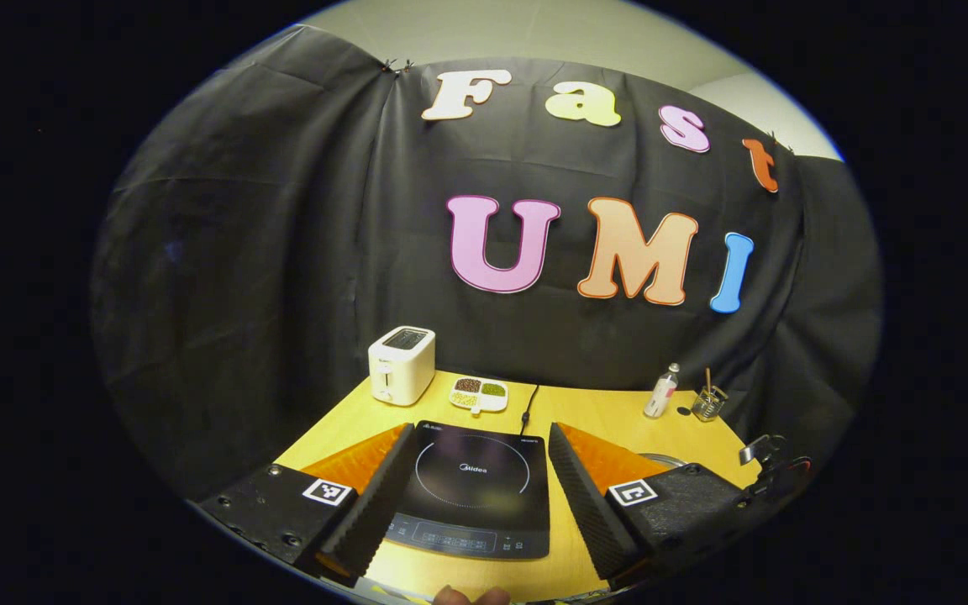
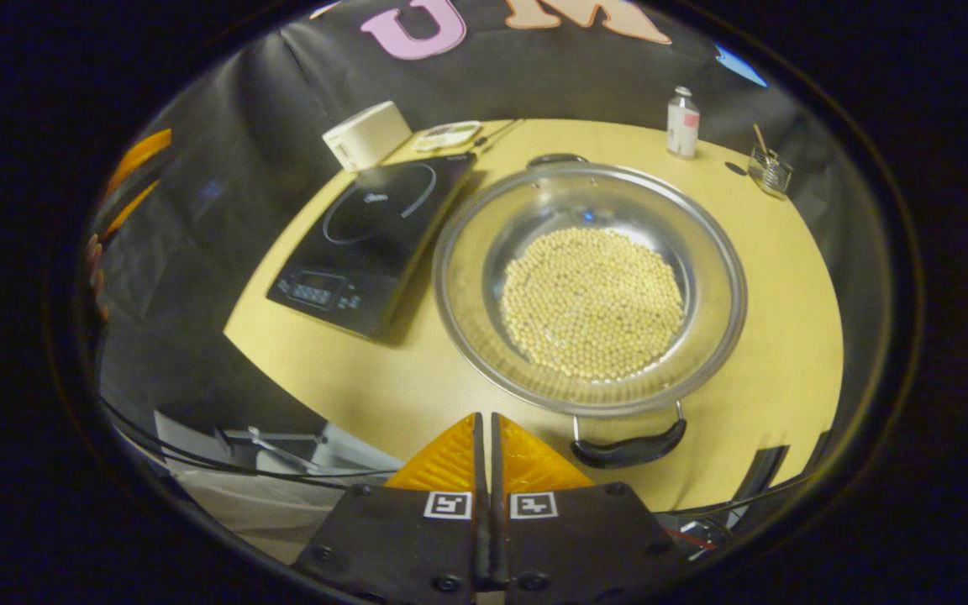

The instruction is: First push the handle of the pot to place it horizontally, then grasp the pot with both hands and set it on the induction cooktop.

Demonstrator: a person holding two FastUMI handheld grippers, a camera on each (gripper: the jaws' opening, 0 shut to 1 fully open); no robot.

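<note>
The big silver pot [image 2: 589,286] sits on the yellow table [image 2: 786,277], just to the right of the black induction cooktop [image 2: 370,244] in the right gripper view. The pot is not on the cooktop. It is full of little round yellow beans [image 2: 591,302]. One black handle [image 2: 628,449] on the near side of the pot hangs down low, close to the right gripper [image 2: 485,441]. The other handle [image 2: 556,158] is on the far side of the pot. The right gripper has its two orange fingers pressed together with nothing between them, and it is near the table edge, not touching the pot. In the left gripper view, the left gripper [image 1: 477,475] has its fingers spread wide apart and holds nothing. The cooktop [image 1: 476,496] shows between those fingers. Behind the cooktop stand a white toaster [image 1: 401,365] and a small white dish [image 1: 479,393] with three kinds of food in it. Farther right of the cooktop are a small bottle [image 1: 662,391] and a little glass cup [image 1: 707,403] with a stick in it.
</note>
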